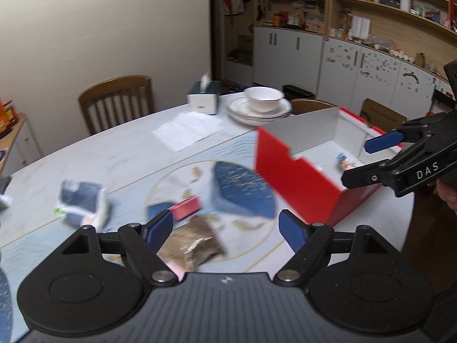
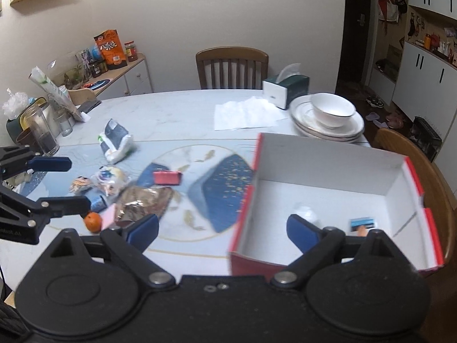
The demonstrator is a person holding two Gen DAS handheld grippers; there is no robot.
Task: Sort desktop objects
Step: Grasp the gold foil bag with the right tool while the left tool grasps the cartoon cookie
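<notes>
A red box point(image 2: 328, 197) with a white inside stands at the table's right; it shows in the left wrist view point(image 1: 297, 177) too. A small figurine point(image 1: 345, 163) and a white lump point(image 2: 307, 213) lie in it. Loose items lie on the mat: a red case point(image 2: 167, 177), a foil packet point(image 2: 142, 203), an orange point(image 2: 92, 221), a blue-white pouch point(image 2: 115, 140) and cartoon packets point(image 2: 110, 178). My left gripper point(image 1: 227, 230) is open and empty above the foil packet point(image 1: 191, 243). My right gripper point(image 2: 222, 228) is open and empty at the box's near left corner.
Stacked plates with a bowl point(image 2: 331, 117), a tissue box point(image 2: 285, 87) and paper napkins point(image 2: 245, 113) sit at the far side. Jars and glasses point(image 2: 42, 131) stand at the left edge. Wooden chairs point(image 2: 231, 67) surround the table.
</notes>
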